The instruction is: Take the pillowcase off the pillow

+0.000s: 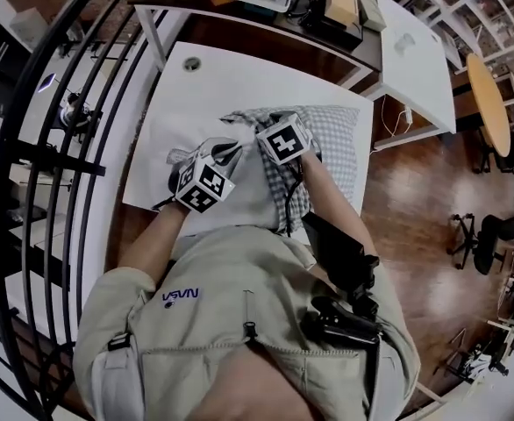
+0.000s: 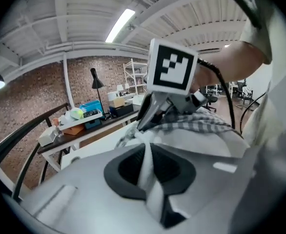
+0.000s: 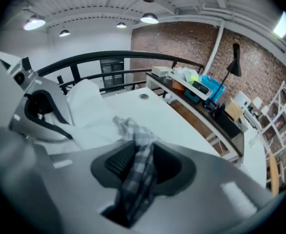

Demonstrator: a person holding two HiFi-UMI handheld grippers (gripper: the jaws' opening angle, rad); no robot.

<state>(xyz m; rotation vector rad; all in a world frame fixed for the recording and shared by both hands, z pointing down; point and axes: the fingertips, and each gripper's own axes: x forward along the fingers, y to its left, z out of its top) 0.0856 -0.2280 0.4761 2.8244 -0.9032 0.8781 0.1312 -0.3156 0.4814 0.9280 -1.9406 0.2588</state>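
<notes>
Jaws, head view: neither pair readable, the marker cubes cover them. Left gripper and right gripper sit close together over the near edge of the white table. The checked pillowcase is bunched toward the table's right side, and the white pillow is bare at the near edge, against the person's chest.

Left gripper view: jaws pressed together on a fold of white pillow cloth. Only this view shows that grip. The checked hem lies just beyond, under the right gripper.

Right gripper view: jaws pinch a twisted strand of pillowcase, check pattern running through the gap. Only here is it clear that the right has cover, not pillow. Table top stretches away behind.

Step, judged: strip-off partly done. To do it well, hold the pillow fixed with the left and draw the cover away along the table with the right. The strand is narrow and may slip, so regrip deeper if so.
</notes>
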